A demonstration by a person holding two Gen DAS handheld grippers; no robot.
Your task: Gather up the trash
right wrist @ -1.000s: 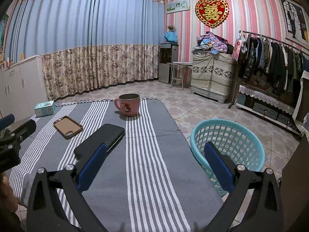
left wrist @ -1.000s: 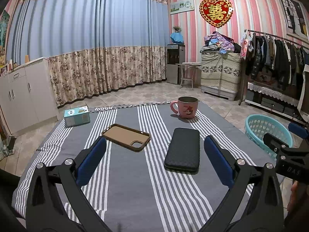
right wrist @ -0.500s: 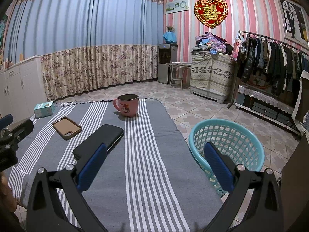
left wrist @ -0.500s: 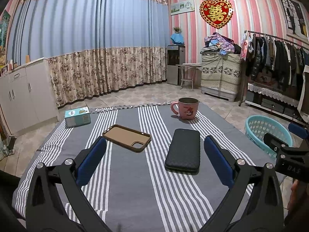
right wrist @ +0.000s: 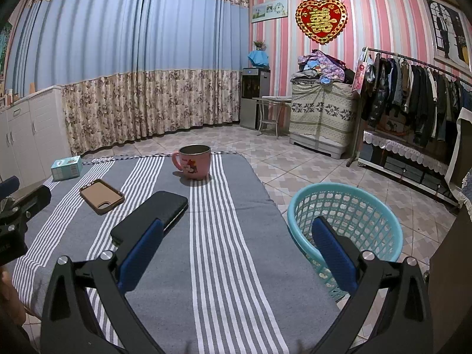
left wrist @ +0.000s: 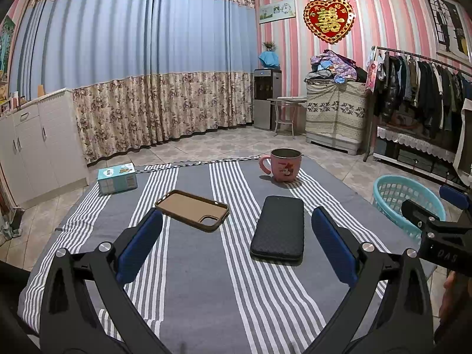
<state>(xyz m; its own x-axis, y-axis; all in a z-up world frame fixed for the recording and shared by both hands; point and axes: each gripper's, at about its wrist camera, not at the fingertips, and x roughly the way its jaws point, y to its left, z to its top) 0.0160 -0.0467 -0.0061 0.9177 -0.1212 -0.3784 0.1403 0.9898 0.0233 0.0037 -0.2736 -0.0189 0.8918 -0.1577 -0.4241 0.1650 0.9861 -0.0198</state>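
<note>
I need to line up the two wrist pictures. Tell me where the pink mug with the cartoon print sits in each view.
Left wrist view: the pink cartoon-print mug stands right of centre, at the far edge of the grey striped cloth.
Right wrist view: the mug stands just left of centre, at the cloth's far edge.
Shared landmark: the black textured rectangular case lies in front of the mug.

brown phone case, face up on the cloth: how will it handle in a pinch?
The case looks empty and thin-walled, so probably light and flexing if squeezed. It lies flat on the cloth, so likely slides rather than rolls; low edges may slip.
</note>
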